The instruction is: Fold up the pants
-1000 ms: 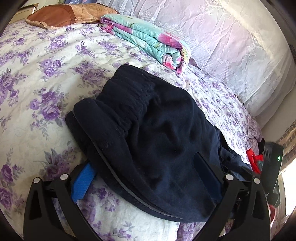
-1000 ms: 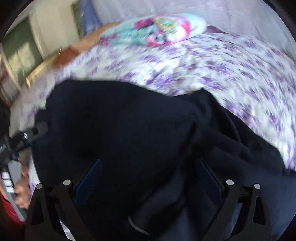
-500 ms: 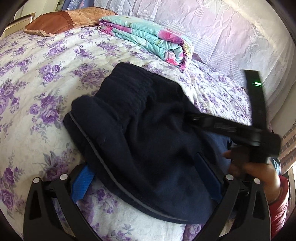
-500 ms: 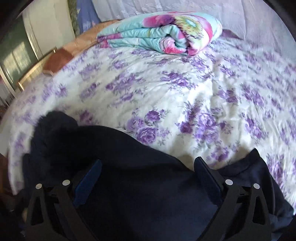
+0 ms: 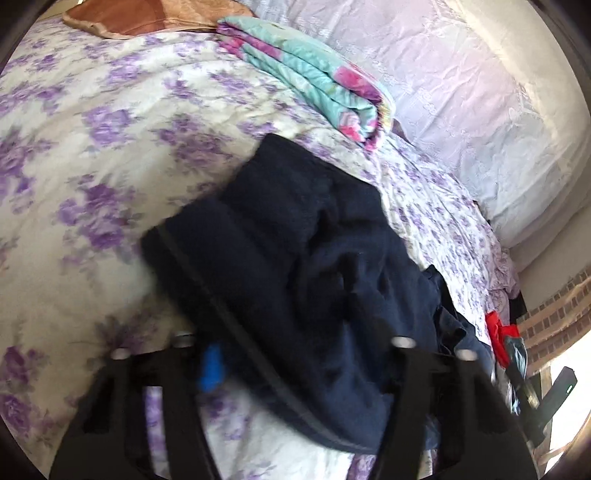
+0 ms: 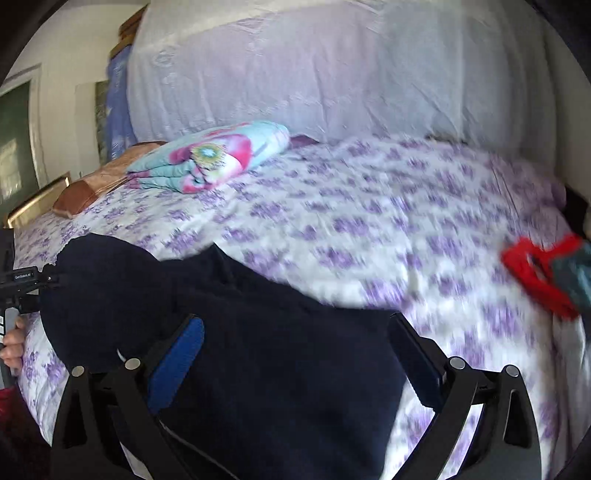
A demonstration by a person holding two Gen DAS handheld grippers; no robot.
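Dark navy pants (image 5: 295, 258) lie bunched in a folded heap on the purple-flowered bedspread (image 5: 92, 147). My left gripper (image 5: 303, 365) is open, its fingers straddling the near end of the heap; the blue pad (image 5: 210, 365) shows on the left finger. In the right wrist view the pants (image 6: 258, 362) fill the lower left, and my right gripper (image 6: 295, 350) is open with the cloth lying between its fingers. The left gripper's handle and the hand on it (image 6: 14, 347) show at the left edge.
A folded turquoise and pink quilt (image 5: 317, 81) lies beyond the pants. A brown cushion (image 5: 140, 18) is at the head end. A white covered backing (image 6: 332, 74) runs along the far side. A red garment (image 6: 543, 273) lies at the bed's right edge.
The right gripper has left the top of the pants and swung right, now looking across the bed. The left gripper has pulled back slightly; the heap sits looser and more rumpled.
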